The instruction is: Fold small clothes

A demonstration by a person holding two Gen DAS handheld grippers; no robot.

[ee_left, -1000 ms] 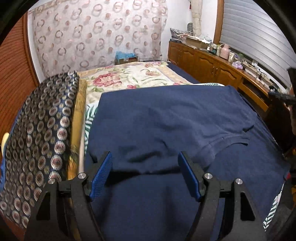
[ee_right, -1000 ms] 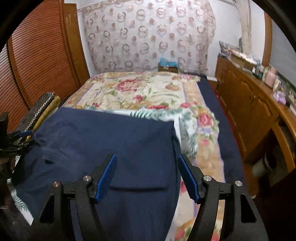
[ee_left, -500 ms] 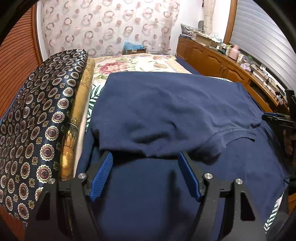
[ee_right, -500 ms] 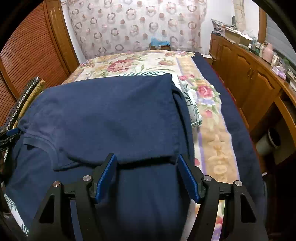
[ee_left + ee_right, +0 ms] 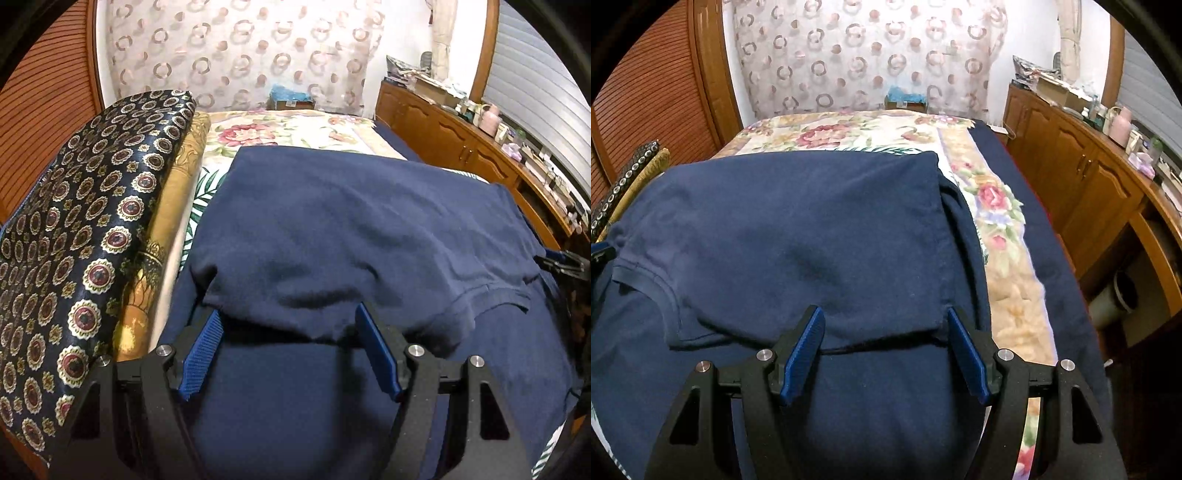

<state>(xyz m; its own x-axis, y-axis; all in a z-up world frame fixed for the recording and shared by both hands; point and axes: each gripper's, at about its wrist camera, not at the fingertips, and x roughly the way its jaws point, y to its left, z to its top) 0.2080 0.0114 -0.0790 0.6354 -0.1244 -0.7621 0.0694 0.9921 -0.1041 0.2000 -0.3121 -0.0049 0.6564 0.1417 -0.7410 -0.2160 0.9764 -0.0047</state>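
On the far left in the left wrist view lies a shiny dark blue cloth with round gold and red medallions (image 5: 85, 236), folded on top of a golden yellow patterned cloth (image 5: 166, 236). Both lie along the left side of the bed, just beside the shirt.

In the middle lies the navy blue cotton shirt (image 5: 351, 229). It is spread on the cream bedspread with pink flowers (image 5: 280, 129). The far part of the shirt is folded back over the near part, so there are two layers. The folded edge, with a sleeve hem, hangs loose right in front of both tools.

The left gripper (image 5: 291, 347) has black arms and blue pads. Its jaws stand wide apart. The folded edge of the shirt sits over the tips, but the pads do not squeeze it, so it holds nothing.

The right gripper (image 5: 886, 341) looks the same. Its jaws are wide apart too. The shirt's folded edge lies between the blue pads, but they are not pinching it.

On the right, past a dark blue strip along the bed's edge, stands a long brown wooden cabinet (image 5: 1082, 184) with small bottles and boxes on top. Behind the bed hangs a pale curtain with pink rings (image 5: 864, 55).
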